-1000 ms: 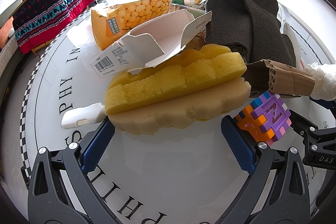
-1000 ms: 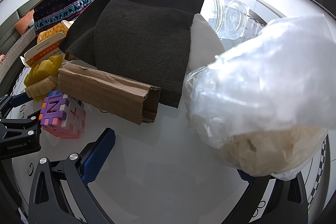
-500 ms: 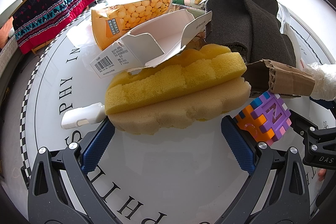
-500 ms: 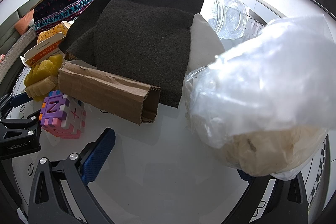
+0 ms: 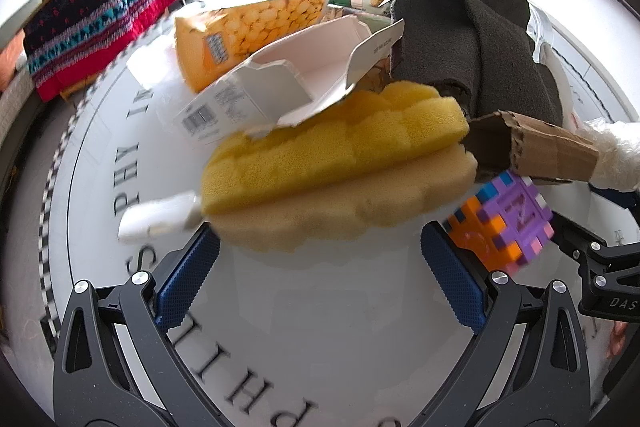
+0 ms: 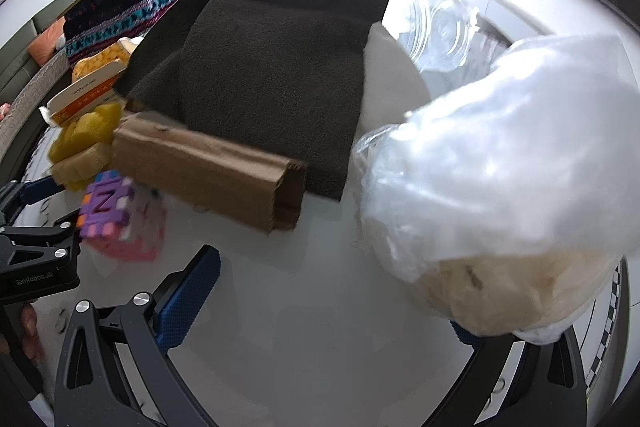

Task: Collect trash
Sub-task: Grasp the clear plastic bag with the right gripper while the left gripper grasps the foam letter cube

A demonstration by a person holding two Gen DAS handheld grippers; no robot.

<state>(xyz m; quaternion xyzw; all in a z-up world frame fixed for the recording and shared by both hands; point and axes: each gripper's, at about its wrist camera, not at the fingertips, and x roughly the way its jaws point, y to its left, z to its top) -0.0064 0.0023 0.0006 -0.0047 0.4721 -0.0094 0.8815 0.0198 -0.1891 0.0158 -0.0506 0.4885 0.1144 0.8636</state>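
Nothing looks collected: torn carton [image 5: 288,83] and cardboard tube [image 6: 208,171] lie loose; left gripper [image 5: 320,271] spread empty, right gripper's [image 6: 328,303] far finger hidden behind plastic bag [image 6: 500,187], cannot tell

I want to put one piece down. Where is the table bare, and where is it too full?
Bare: the white table in front of the sponge, between the left hand-held gripper fingers; also the patch between cardboard tube and plastic bag. Behind the sponge, it is crowded.

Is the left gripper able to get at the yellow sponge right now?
Probably yes. The left gripper is open, and the yellow sponge lies just ahead between its fingers with bare table between. A torn white carton overlaps only the far edge.
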